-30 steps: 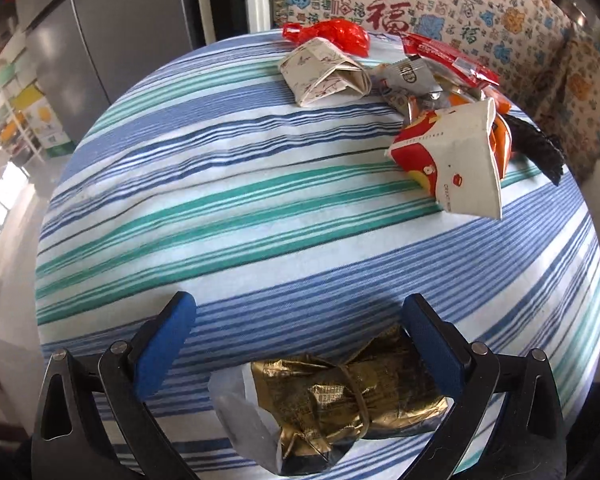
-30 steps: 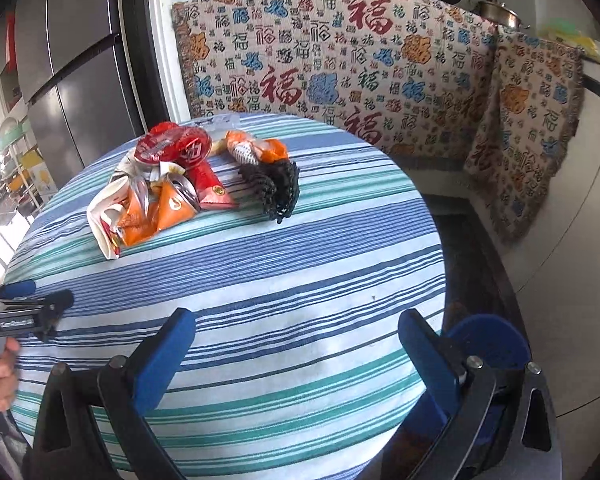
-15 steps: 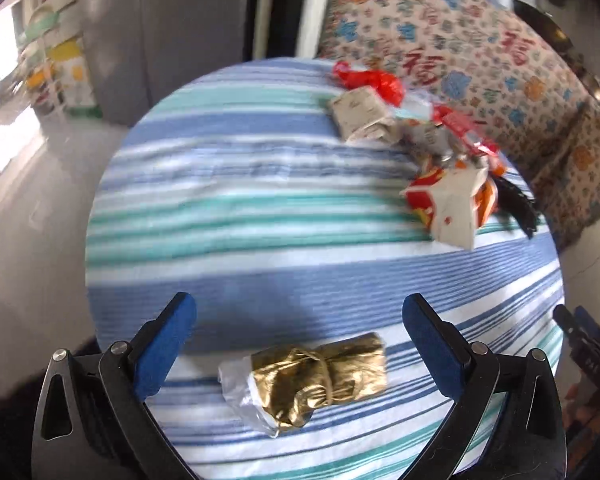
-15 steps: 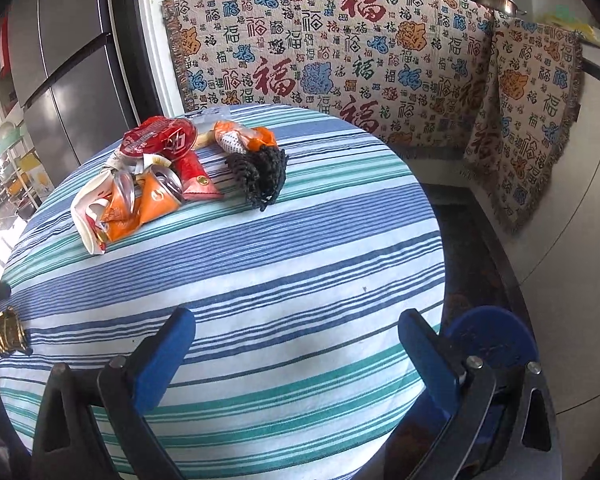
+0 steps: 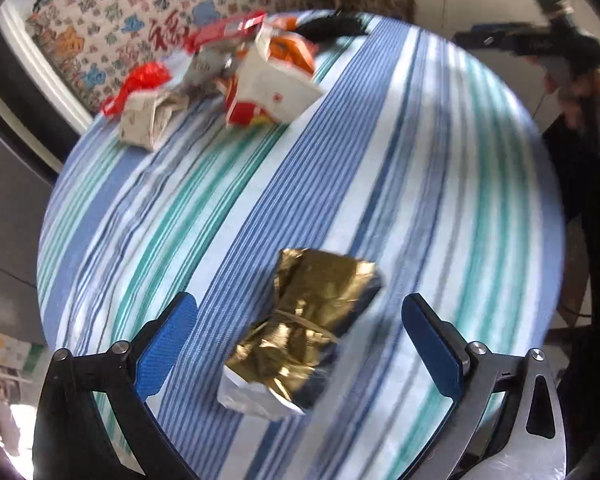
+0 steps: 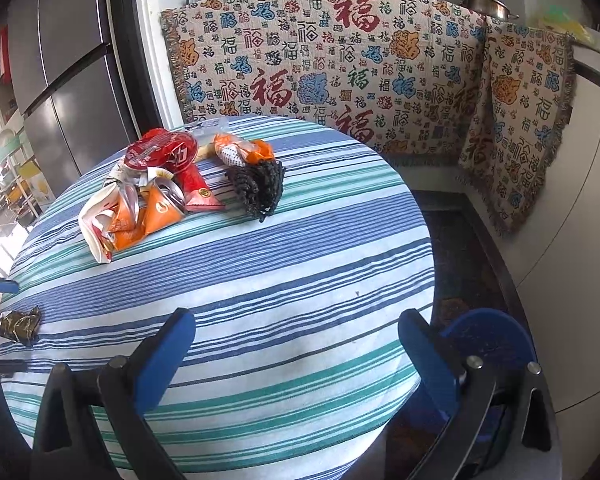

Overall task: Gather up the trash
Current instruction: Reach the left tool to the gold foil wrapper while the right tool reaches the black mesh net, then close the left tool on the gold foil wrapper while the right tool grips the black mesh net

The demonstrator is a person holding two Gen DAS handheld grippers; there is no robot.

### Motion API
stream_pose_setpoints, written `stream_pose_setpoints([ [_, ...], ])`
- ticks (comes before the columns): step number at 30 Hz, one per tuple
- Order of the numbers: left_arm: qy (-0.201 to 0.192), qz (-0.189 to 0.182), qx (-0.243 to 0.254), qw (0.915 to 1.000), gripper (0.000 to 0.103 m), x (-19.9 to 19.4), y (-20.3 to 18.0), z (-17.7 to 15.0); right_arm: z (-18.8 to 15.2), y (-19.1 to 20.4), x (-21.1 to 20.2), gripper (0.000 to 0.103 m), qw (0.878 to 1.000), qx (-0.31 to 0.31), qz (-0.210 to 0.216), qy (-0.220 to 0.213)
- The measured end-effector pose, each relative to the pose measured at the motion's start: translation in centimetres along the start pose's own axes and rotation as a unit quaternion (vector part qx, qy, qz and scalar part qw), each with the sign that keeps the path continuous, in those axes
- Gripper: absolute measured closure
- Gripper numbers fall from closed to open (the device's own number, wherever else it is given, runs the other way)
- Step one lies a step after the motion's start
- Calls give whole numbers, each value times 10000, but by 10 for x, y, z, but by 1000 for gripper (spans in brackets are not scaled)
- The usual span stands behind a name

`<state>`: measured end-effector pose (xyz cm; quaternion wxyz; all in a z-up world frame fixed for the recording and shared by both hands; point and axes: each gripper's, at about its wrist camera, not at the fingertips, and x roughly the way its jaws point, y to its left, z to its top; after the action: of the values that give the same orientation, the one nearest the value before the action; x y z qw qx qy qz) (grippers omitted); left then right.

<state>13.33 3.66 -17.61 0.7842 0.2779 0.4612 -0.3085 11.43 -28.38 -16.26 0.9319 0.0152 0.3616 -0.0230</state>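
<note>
Left tool hangs spread wide over the gold wrapper near the surface edge — right tool gapes empty too. A shallow pinch could skid that slick foil off the rim — risky

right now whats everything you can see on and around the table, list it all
gold wrapper: one, gold foil, alone at the table's near edge
trash pile: several wrappers, red, orange, white, far side of the table
black mesh piece: one, black, beside the pile
tablecloth: one, blue, green and white stripes, over the round table
blue bin: one, on the floor by the table
patterned blanket: cream with red characters, behind the table
left gripper: open, around the gold wrapper
right gripper: open, empty
</note>
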Motion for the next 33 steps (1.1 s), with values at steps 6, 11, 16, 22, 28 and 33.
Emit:
stream_pose_setpoints([
  [6,-200,-660,-1146,9910,58,5,34,5,36,-10,12,0,9992,-406,3,-63],
  [11,-326,25,-2145,9762,57,16,52,24,87,-3,62,0,9964,-656,516,126],
  [16,-415,500,-2800,9578,39,30,60,40,111,30,107,1,9893,-1204,756,319],
  [22,-357,550,-2478,9666,17,33,54,31,113,37,149,48,9817,-1499,596,1010],
  [28,-288,285,-2856,9575,8,30,72,21,108,25,146,60,9782,-1466,767,1258],
  [33,-237,578,-2608,9634,0,39,60,24,111,19,148,42,9750,-1515,697,1465],
])
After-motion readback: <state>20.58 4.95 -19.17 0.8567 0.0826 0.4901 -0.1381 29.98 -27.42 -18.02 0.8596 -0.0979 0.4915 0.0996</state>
